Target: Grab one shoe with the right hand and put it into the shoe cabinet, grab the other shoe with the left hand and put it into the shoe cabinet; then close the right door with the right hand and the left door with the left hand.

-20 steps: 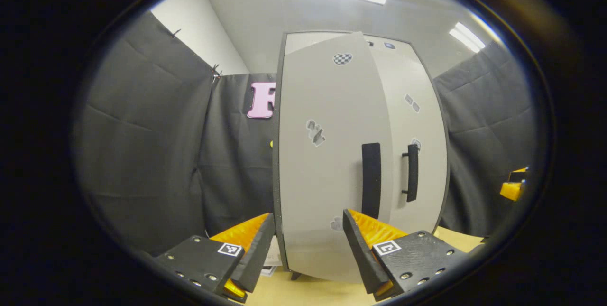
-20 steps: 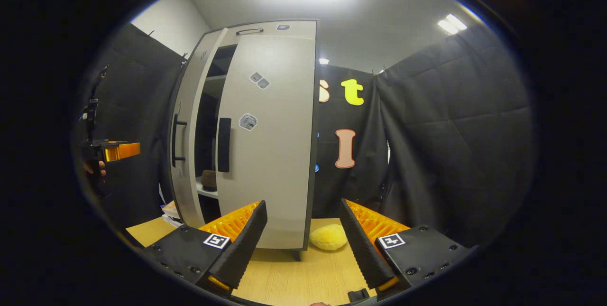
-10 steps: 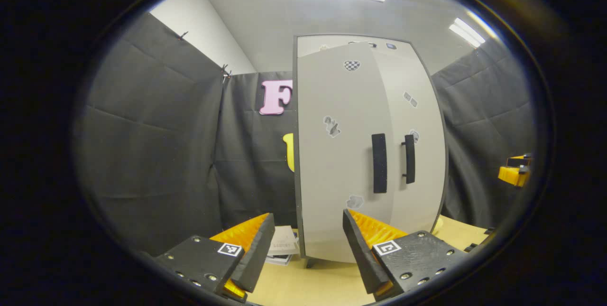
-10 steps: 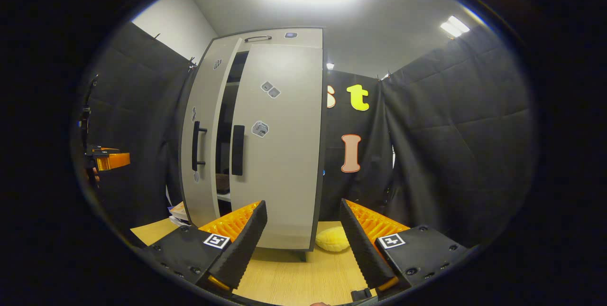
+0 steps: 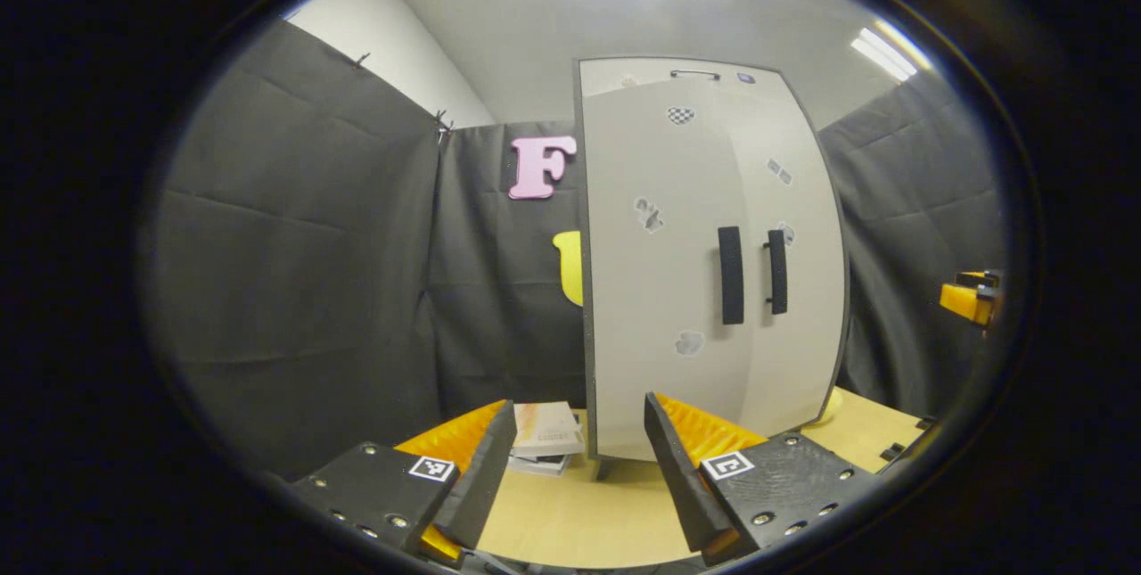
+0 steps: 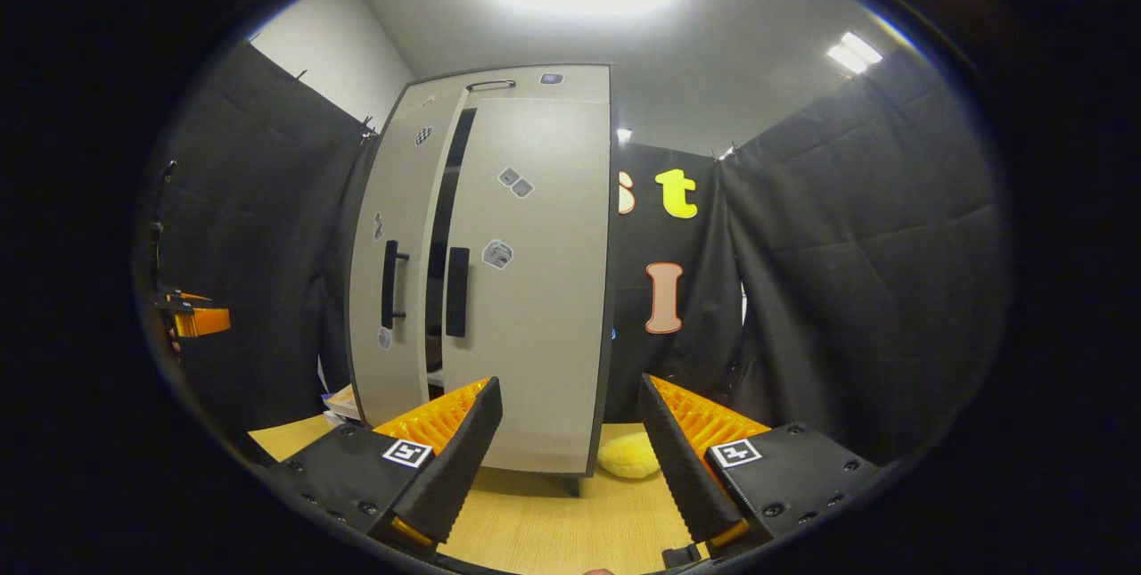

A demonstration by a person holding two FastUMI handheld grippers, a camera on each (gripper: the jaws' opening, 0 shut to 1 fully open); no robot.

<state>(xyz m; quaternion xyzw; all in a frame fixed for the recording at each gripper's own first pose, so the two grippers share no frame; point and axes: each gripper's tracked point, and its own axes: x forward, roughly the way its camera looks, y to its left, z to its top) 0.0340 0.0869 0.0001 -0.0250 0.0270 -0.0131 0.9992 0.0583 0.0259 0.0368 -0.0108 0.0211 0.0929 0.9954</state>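
Black-draped booth, wooden table, sticker-dotted shoe cabinet, writing illegible; left claw and right claw spread, empty.

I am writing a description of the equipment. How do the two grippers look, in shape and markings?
Each gripper, left and right, has two wedge-shaped fingers with ribbed inner faces. They sit on flat black blocks with small screws, each block bearing a square black-and-white marker.
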